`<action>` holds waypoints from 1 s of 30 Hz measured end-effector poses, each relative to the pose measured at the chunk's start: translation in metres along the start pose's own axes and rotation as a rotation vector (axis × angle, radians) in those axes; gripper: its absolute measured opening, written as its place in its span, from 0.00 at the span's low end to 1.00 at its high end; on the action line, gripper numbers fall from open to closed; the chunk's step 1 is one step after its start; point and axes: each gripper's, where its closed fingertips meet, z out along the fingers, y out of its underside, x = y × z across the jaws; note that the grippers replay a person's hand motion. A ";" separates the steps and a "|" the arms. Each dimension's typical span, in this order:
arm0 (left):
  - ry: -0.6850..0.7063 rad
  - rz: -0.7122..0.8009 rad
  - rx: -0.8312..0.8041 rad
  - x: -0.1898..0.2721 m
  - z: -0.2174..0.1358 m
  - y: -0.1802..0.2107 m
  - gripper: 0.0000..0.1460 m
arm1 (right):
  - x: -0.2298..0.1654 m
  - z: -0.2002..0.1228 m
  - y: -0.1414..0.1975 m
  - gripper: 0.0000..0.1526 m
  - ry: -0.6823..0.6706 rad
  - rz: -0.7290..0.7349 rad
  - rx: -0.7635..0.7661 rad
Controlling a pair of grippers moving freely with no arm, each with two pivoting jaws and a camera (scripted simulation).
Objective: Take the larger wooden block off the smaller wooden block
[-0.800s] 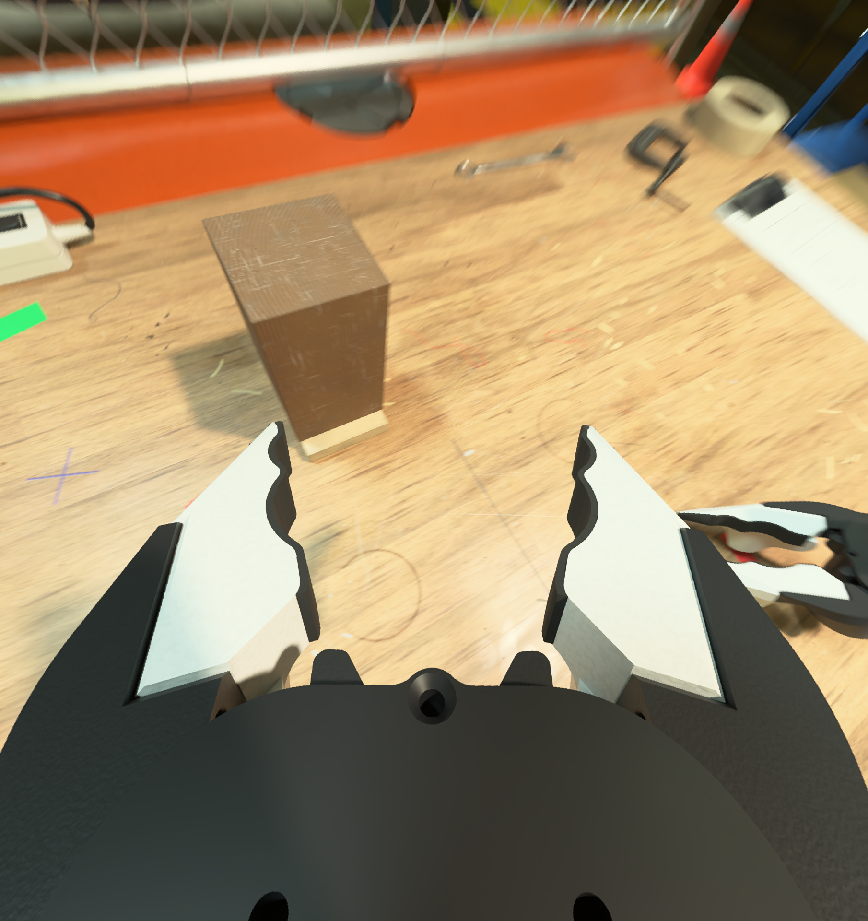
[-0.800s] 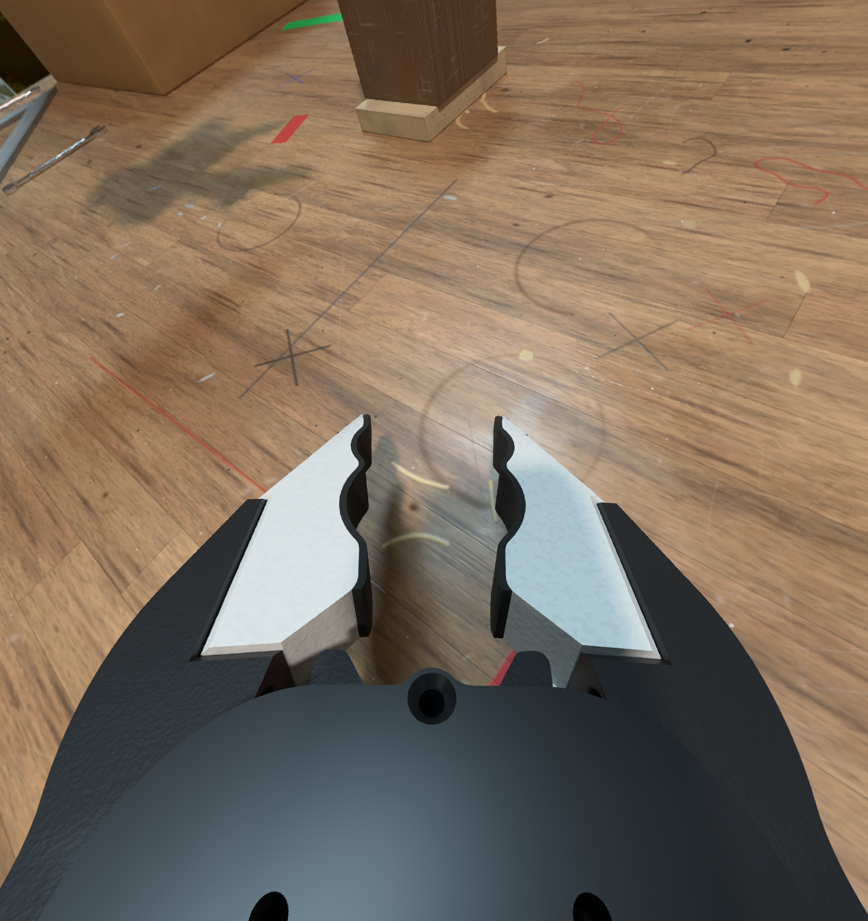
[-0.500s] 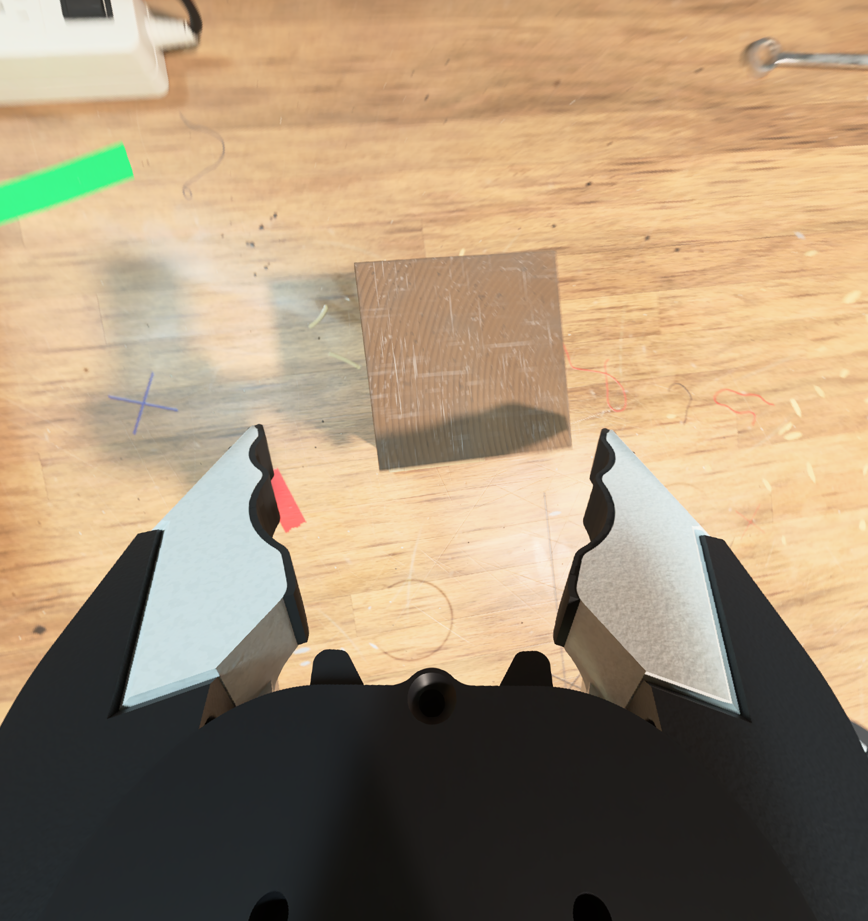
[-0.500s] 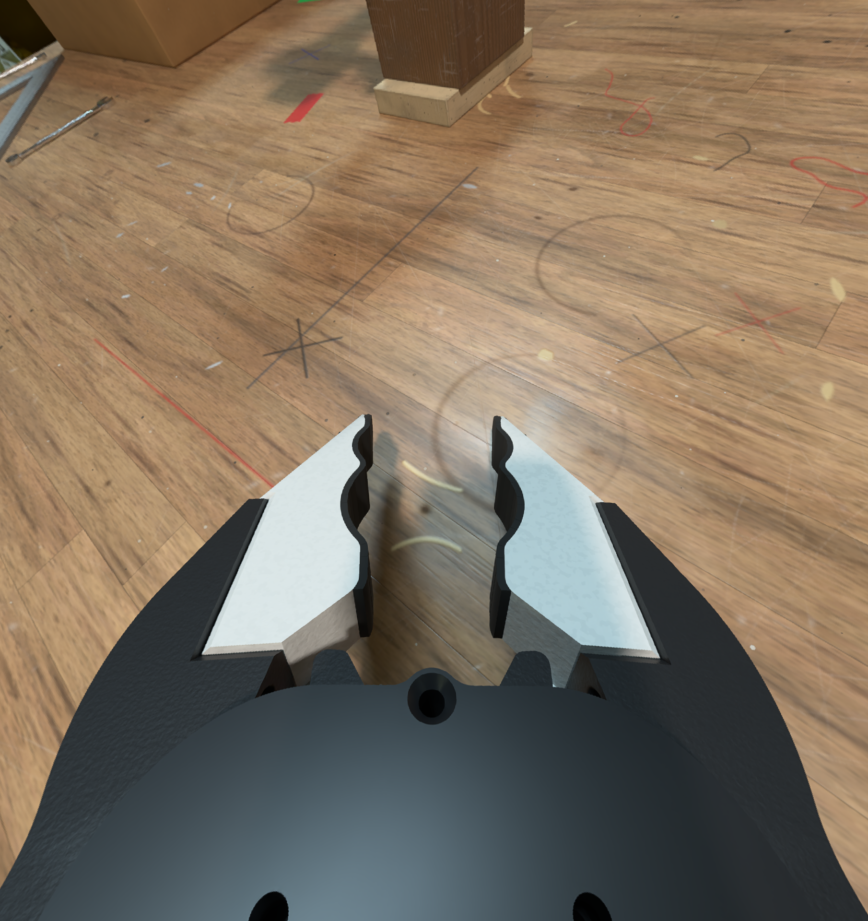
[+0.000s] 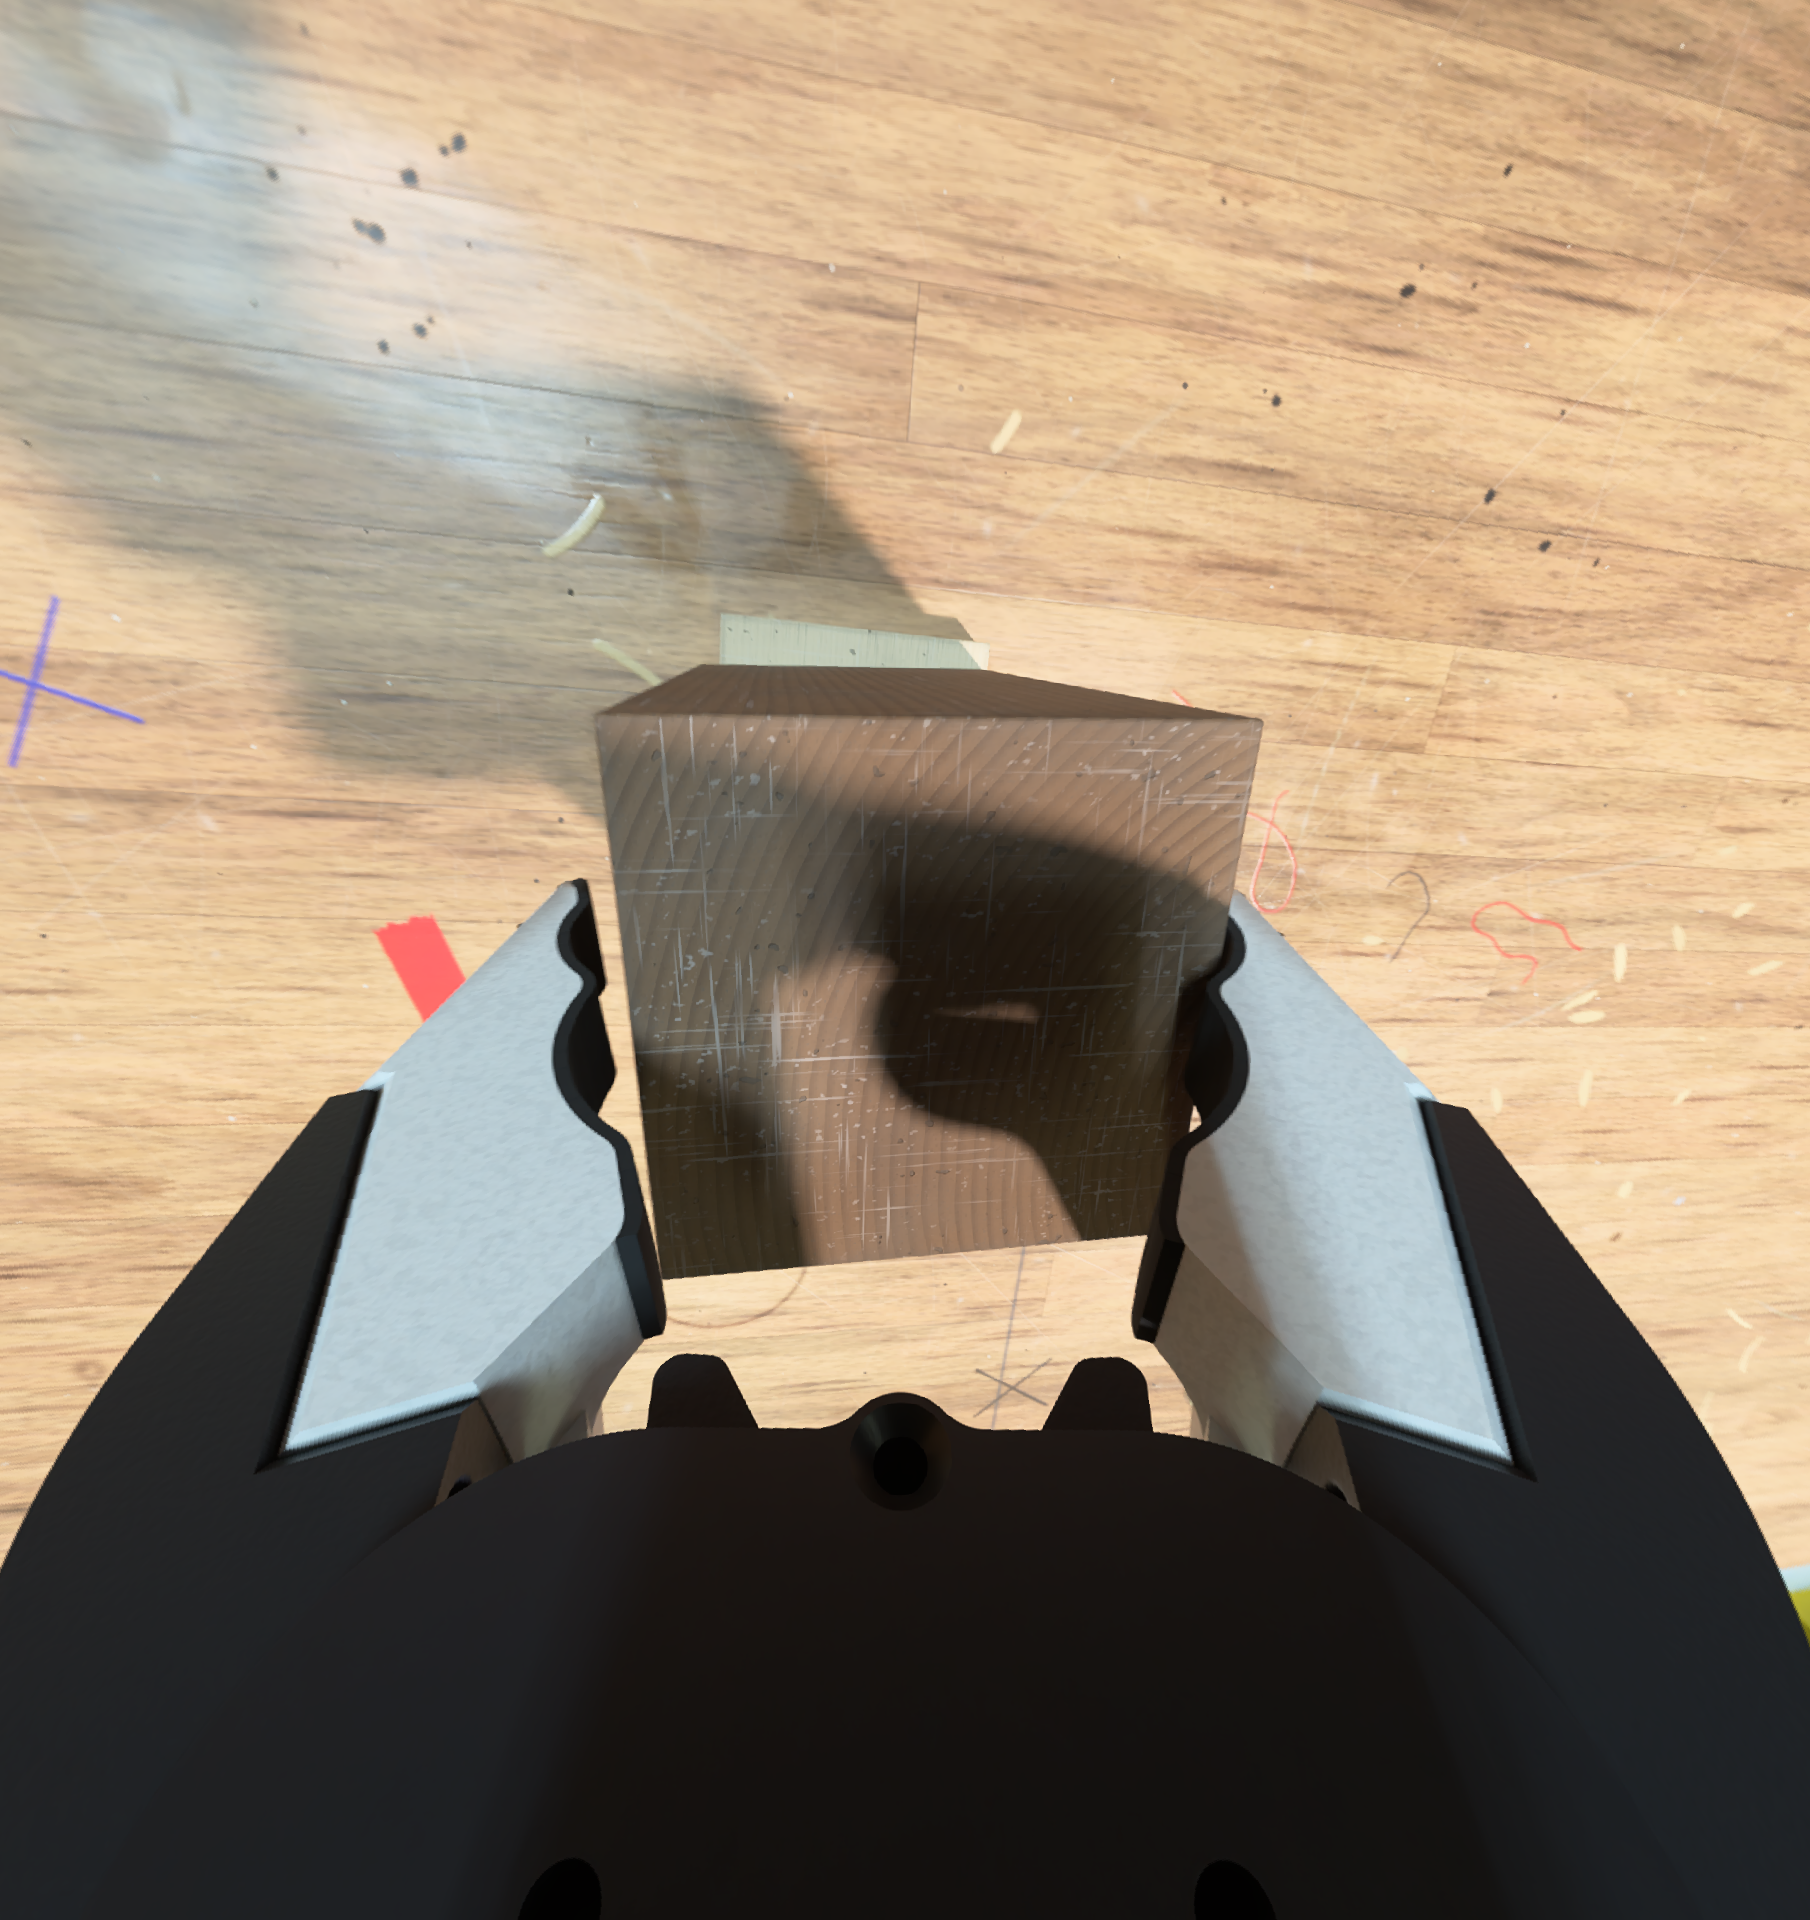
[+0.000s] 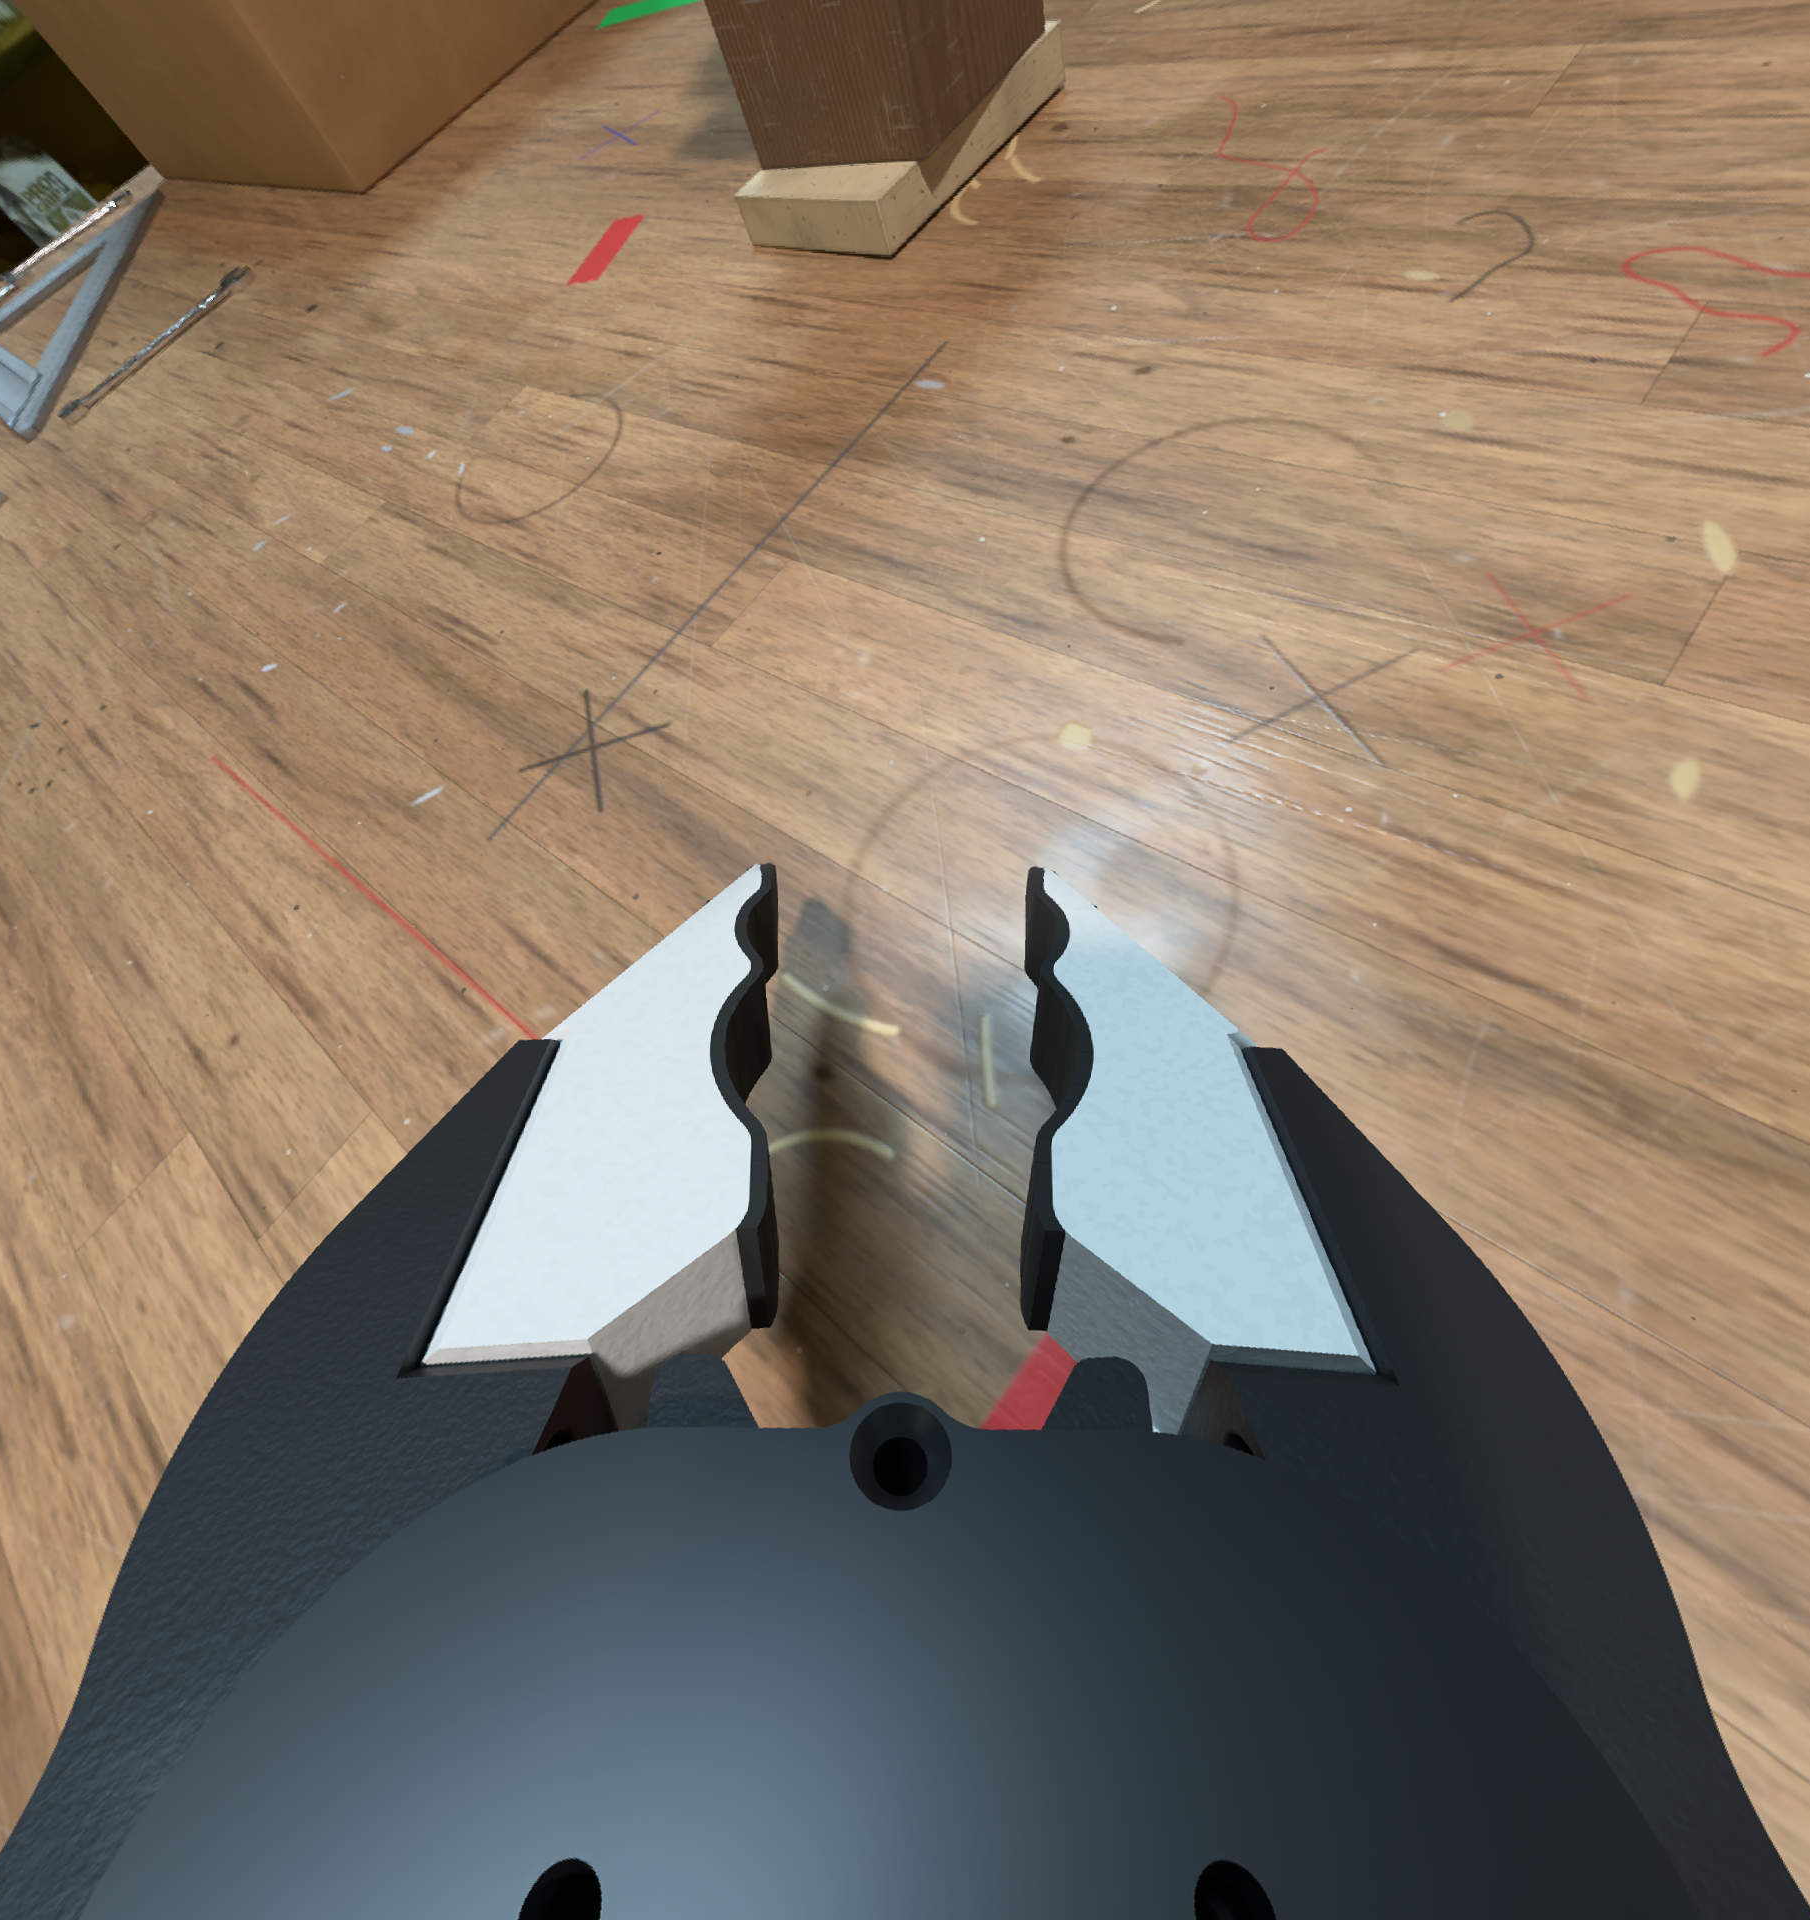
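The larger block (image 5: 922, 966), dark brown and scratched, stands on the smaller pale block (image 5: 839, 642), which shows only as a strip behind it. My left gripper (image 5: 906, 914) is above and straddles the dark block. The right pad (image 5: 1218, 1029) meets its edge and the left pad (image 5: 584, 1029) stands a hair off it. In the right wrist view the dark block (image 6: 870, 73) sits on the pale block (image 6: 828, 213) at the far top. My right gripper (image 6: 901, 883) is low over the bench, well short of the blocks, slightly open and empty.
The workbench (image 6: 1296, 935) is wooden and marked with pencil and red scribbles. A cardboard box (image 6: 288, 83) stands at the far left, with a grey metal bracket (image 6: 39, 322) and a thin metal rod (image 6: 153, 343) near it. Red tape (image 5: 418, 961) lies left of the blocks.
My left gripper has come down over the dark block, which now sits between its fingers, and the fingers have narrowed a little. My right gripper has barely moved.
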 end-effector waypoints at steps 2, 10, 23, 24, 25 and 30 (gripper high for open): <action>-0.013 0.019 0.009 0.002 -0.001 -0.003 0.89 | -0.002 0.001 -0.001 0.31 -0.012 0.007 0.000; -0.181 0.117 -0.068 -0.003 0.016 0.003 0.86 | -0.009 0.006 -0.001 0.31 -0.035 -0.014 -0.017; -0.206 0.099 -0.140 0.000 0.013 0.013 0.86 | -0.015 0.008 0.004 0.31 -0.057 -0.036 -0.048; -0.206 0.100 -0.149 0.000 0.013 0.014 0.86 | -0.015 0.008 0.005 0.31 -0.054 -0.040 -0.051; -0.205 0.100 -0.154 0.000 0.012 0.014 0.86 | -0.015 0.009 0.006 0.31 -0.051 -0.045 -0.055; -0.199 0.099 -0.166 -0.001 0.005 0.015 0.86 | -0.015 0.010 0.008 0.31 -0.047 -0.056 -0.065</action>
